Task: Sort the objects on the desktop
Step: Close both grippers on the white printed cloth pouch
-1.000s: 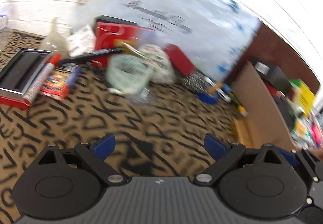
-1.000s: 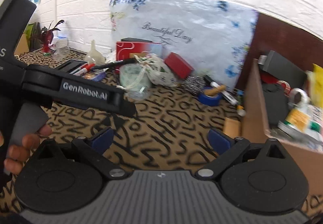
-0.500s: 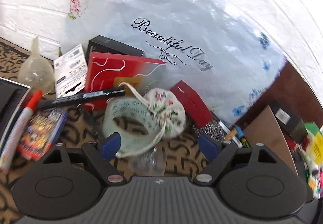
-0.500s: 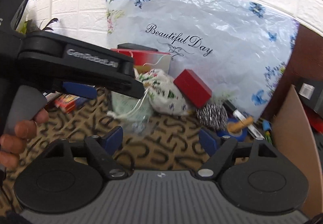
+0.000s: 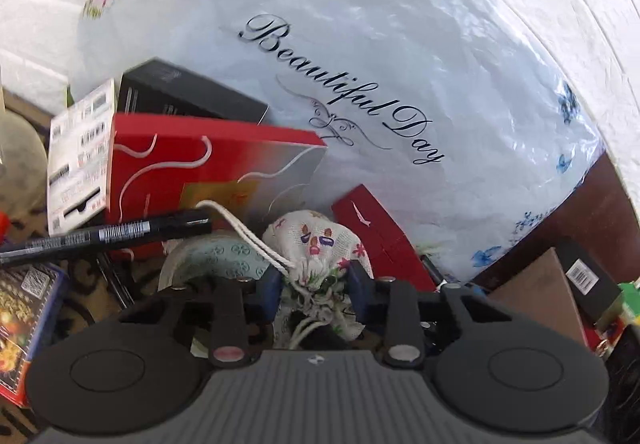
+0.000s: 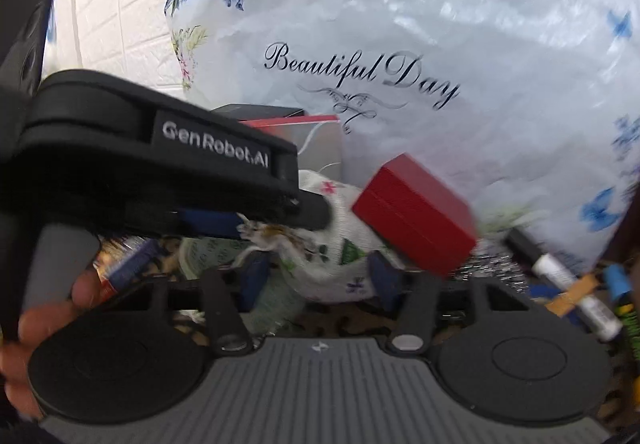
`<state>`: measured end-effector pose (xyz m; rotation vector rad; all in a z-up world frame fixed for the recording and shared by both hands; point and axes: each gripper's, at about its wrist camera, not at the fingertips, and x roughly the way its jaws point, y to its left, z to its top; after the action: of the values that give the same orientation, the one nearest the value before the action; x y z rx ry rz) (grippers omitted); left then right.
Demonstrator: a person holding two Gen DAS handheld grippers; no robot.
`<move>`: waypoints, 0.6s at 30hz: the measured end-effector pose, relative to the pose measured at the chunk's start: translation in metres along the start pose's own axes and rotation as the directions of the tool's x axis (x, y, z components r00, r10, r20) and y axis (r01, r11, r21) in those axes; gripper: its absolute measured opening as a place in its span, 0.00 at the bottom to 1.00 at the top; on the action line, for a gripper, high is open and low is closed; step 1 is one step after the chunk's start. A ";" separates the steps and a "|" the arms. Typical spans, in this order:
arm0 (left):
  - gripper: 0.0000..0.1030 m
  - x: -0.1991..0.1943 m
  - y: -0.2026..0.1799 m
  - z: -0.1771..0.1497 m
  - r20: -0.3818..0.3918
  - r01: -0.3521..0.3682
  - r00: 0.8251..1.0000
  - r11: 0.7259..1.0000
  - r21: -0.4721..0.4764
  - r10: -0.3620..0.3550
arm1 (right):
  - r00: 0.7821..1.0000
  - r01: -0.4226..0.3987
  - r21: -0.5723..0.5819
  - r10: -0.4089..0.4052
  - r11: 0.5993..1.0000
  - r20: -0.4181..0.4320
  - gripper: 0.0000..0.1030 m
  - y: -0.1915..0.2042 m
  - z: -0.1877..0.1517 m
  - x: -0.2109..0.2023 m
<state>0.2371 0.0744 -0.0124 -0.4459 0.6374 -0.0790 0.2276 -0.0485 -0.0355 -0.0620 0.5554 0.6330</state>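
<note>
Clearly you are early in the sort: your left gripper (image 5: 314, 290) pinches the floral drawstring pouch (image 5: 320, 244) at its gathered neck, while your right gripper (image 6: 318, 278) stands spread around its body. The pile at the table's back edge remains. The red box (image 6: 416, 214) and black marker (image 5: 104, 234) crowd the lift.

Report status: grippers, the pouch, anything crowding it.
Left gripper pinching floral drawstring pouch at its neck. Right gripper straddling it, not closed. Red box against pouch.
</note>
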 end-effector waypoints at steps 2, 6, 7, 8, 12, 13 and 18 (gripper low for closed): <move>0.30 -0.006 -0.006 -0.001 -0.003 0.023 1.000 1.000 0.017 -0.023 | 1.000 0.014 -0.031 -0.014 0.999 0.001 0.27 0.004 0.001 -0.008; 0.28 -0.036 -0.021 -0.010 0.004 0.086 0.996 0.996 0.015 -0.086 | 1.000 0.010 -0.084 -0.008 0.996 0.029 0.18 0.006 -0.004 -0.042; 0.28 -0.047 -0.025 -0.014 0.013 0.100 0.995 0.995 0.027 -0.100 | 0.999 -0.002 -0.073 0.004 0.997 0.034 0.18 0.004 -0.005 -0.054; 0.28 -0.063 -0.030 -0.021 0.019 0.115 0.993 0.993 0.039 -0.115 | 0.999 -0.018 -0.060 0.020 0.998 0.042 0.18 0.003 -0.006 -0.068; 0.28 -0.118 -0.043 -0.060 -0.013 0.180 0.984 0.980 0.080 -0.179 | 0.996 -0.066 -0.129 0.072 0.990 0.049 0.17 0.009 -0.029 -0.136; 0.28 -0.130 -0.044 -0.074 -0.035 0.200 0.980 0.976 0.081 -0.198 | 0.996 -0.079 -0.151 0.085 0.985 0.034 0.17 0.011 -0.038 -0.153; 0.30 -0.174 -0.044 -0.151 -0.189 0.257 0.952 0.964 0.063 -0.242 | 0.986 -0.157 -0.204 0.140 0.966 -0.095 0.17 0.021 -0.097 -0.228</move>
<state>0.0103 0.0134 -0.0041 -0.4362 0.7497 -0.3907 0.0175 -0.1768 0.0004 -0.2481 0.5722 0.8373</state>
